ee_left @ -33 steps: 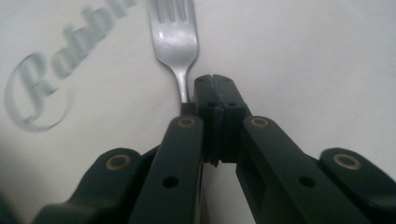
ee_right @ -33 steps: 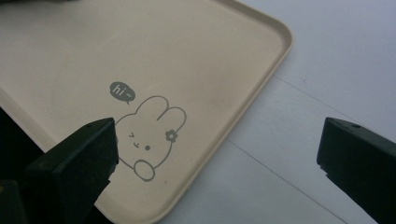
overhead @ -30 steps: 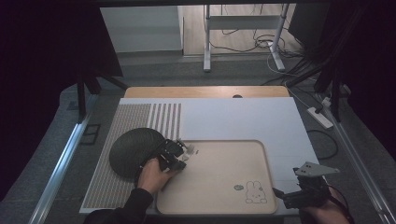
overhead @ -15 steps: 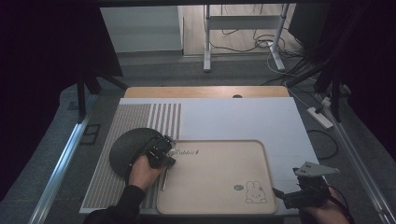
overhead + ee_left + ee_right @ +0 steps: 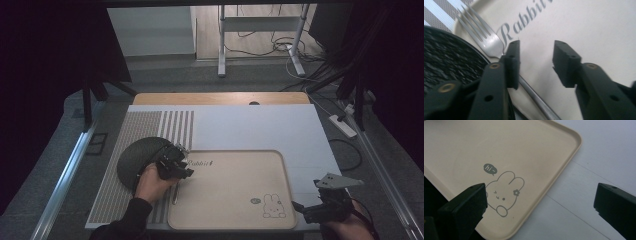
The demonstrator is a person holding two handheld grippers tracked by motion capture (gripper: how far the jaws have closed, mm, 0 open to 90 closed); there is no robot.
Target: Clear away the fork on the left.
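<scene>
Fork [image 5: 486, 41] is the likely object here: it lies on the tray's left edge, tines toward the "Rabbit" lettering, handle running back under the left gripper [image 5: 536, 63] and just beside the dark plate [image 5: 140, 157].

Largest first: the desk [image 5: 250, 125] carries a striped mat and the beige tray [image 5: 235, 170]; the tray looks light, smooth and slick, so the fork may skate on it.

The plate looks heavier and breakable.

The fork itself seems thin, stiff metal, light, lying flat, so it should be pinched across the narrow handle, low to the tray.

Left jaws stand moderately apart, holding nothing, one jaw over the handle. The right gripper [image 5: 539, 202] has its jaws wide, empty, above the tray's rabbit corner.
</scene>
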